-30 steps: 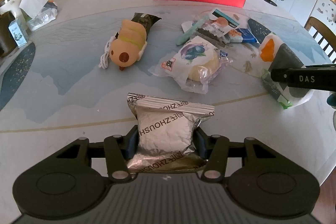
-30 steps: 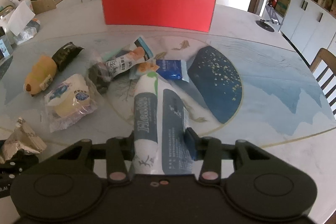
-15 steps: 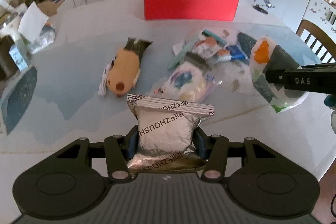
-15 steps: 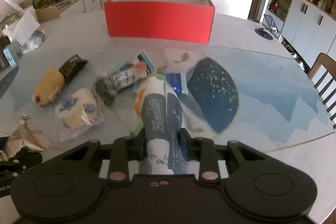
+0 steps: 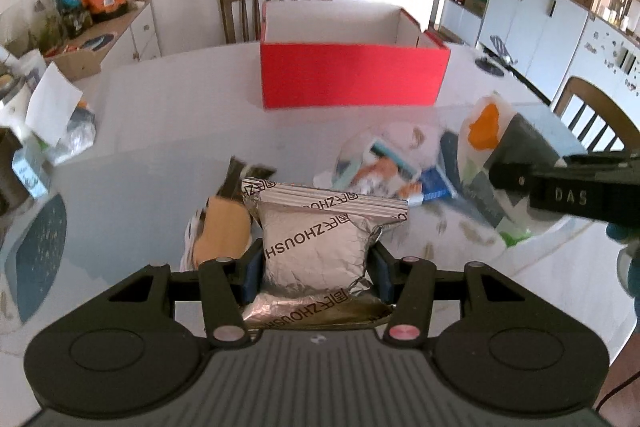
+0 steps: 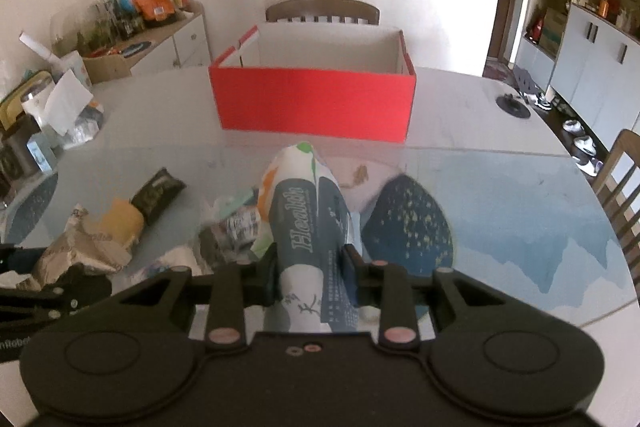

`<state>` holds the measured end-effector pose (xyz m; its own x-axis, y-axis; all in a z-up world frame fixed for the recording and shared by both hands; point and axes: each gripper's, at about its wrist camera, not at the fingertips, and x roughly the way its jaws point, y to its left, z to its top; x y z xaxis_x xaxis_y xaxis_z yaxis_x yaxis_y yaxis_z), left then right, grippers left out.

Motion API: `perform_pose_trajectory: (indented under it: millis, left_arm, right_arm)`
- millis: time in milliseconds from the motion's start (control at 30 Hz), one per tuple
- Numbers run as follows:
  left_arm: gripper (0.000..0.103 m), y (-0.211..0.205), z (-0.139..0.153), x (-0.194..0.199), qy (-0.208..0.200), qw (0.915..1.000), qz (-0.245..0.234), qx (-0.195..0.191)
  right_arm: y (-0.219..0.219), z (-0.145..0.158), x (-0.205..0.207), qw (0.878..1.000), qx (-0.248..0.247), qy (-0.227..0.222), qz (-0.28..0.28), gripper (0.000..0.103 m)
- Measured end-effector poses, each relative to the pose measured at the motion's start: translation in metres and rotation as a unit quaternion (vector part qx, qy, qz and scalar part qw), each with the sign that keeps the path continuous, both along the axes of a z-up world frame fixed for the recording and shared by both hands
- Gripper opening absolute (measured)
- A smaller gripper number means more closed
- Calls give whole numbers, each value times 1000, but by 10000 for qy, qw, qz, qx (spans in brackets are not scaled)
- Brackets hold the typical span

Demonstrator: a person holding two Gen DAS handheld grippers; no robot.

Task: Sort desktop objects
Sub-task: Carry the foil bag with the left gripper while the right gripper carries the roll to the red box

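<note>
Left gripper [image 5: 316, 267] fingers pinching silver foil packet [image 5: 320, 243], hanging above tabletop [image 5: 160, 155]. Right gripper [image 6: 310, 277] fingers squeezing white-and-grey pouch [image 6: 308, 227], also airborne. Red box [image 6: 314, 103] waiting ahead. Risk: slick foil slipping out; soft pouch sagging, catching box rim.

My round table [image 6: 500, 163] carries the red box [image 6: 316, 103] at the back — loose snack packets [image 6: 236, 223] lie before the box.
</note>
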<state>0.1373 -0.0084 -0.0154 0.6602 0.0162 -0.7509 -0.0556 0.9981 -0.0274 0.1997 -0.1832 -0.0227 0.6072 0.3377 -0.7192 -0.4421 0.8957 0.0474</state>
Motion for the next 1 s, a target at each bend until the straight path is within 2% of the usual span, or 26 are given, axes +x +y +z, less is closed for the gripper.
perform_pose_trajectory:
  millis: [500, 633, 933, 1000]
  left_arm:
    - [52, -21, 39, 66, -360, 9993, 31, 137]
    - [52, -22, 45, 84, -388, 9991, 129, 68]
    - [52, -30, 56, 123, -535, 9980, 231, 260]
    - [52, -31, 55, 132, -548, 9978, 238, 294]
  right_arm:
    - [-10, 34, 56, 9990, 279, -149, 301, 32]
    - [-12, 44, 73, 9986, 320, -225, 343, 33]
    - [-16, 58, 113, 9971, 435, -435, 437, 32]
    - [-15, 60, 121, 9967, 434, -477, 497, 29]
